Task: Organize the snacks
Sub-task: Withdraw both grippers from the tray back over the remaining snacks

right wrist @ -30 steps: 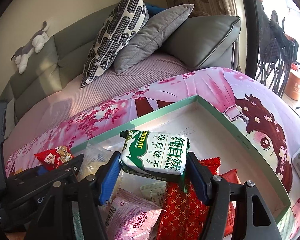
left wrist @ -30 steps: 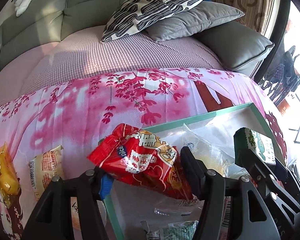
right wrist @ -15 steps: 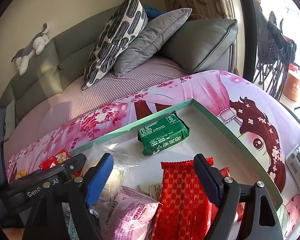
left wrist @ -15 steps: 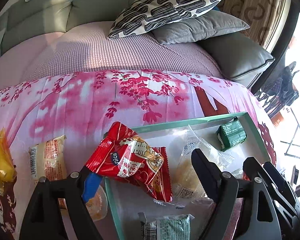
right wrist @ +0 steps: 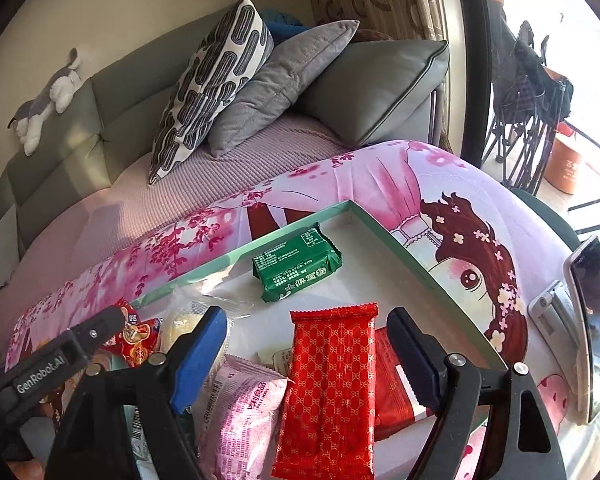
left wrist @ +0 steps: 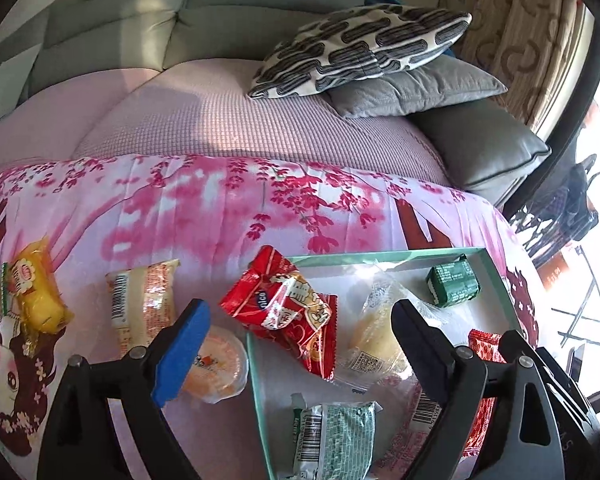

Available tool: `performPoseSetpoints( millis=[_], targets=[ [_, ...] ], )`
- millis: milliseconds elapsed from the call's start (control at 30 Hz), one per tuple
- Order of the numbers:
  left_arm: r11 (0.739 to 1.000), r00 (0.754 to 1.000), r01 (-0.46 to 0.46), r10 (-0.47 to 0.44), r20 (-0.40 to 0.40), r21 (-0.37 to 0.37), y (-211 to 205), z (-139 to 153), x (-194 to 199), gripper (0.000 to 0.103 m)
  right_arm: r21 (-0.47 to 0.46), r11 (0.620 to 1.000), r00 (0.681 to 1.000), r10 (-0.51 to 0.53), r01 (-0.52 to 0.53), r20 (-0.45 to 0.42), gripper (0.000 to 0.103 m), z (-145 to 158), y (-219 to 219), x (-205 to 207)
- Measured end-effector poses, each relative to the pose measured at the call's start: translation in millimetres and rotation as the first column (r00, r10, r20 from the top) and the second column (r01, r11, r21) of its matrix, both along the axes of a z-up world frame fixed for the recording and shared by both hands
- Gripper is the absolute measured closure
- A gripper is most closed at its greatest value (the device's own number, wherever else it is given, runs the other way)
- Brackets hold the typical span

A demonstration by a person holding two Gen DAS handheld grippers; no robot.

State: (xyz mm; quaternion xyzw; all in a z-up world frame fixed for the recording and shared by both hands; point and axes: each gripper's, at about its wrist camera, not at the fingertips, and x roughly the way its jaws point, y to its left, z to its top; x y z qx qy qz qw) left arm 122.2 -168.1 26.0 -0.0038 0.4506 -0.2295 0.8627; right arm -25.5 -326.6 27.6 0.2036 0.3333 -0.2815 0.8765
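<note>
- The shallow box with a mint-green rim (left wrist: pixel 380 254) lies on a pink cherry-blossom printed cloth (left wrist: pixel 204 216) spread over the desk; a sofa with cushions stands beyond.
- The left gripper (left wrist: pixel 300 340) has its fingers spread and opening wider. The crinkled red foil snack bag (left wrist: pixel 284 312) lies below, draped over the box's left rim, gripped by nothing.
- The right gripper (right wrist: pixel 304 344) has its fingers spread and empty, above a long red foil wafer packet with a gold lattice print (right wrist: pixel 328 392).
- A small green biscuit block (right wrist: pixel 296 266) rests flat in the box's far corner.
- Outside the box on the left lie a yellow cake wrapper (left wrist: pixel 36 300), a pale striped bread packet (left wrist: pixel 142 304) and a round clear jelly cup (left wrist: pixel 216 364).
- All packets look light. Foil is slick and crackly, so a pinch across the puffed middle or a crimped end seam should hold best.
- The jelly cup looks rigid but smooth; take it across its sides, probably gently, though its lid is hard to make out.
</note>
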Motion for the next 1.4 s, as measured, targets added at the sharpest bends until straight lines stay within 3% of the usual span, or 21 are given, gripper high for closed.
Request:
performPoseSetpoints(
  millis=[533,600,700,967,1167,1400],
  targets=[
    [0.992,0.993,-0.113,0.111,0.033,0.048,8,-6,-7,0.010,0.051,0.999,1.000,0.018,-0.016,-0.024,0.018,-10,-14,-5],
    [0.989,0.990,-0.133,0.130,0.047,0.058,10,-6,-8,0.004,0.039,0.999,0.999,0.028,-0.027,-0.034,0.018,-12,-12,-4],
    [0.984,0.985,-0.163,0.158,0.071,0.067,13,-4,-10,0.002,-0.002,0.999,0.998,0.042,-0.042,-0.043,0.000,-12,-8,-2],
    [0.975,0.974,-0.217,0.212,0.081,0.056,24,-2,-7,0.001,-0.031,0.997,0.996,0.068,-0.070,-0.060,0.000,-13,-4,2],
    [0.975,0.974,-0.218,0.214,0.069,0.049,30,-3,-6,0.001,-0.041,0.996,0.994,0.073,-0.076,-0.079,0.000,-14,0,5],
    [0.981,0.983,-0.171,0.163,0.085,0.094,43,2,-8,0.001,-0.042,0.989,0.987,0.139,-0.142,-0.080,0.000,-10,21,17]
  ],
)
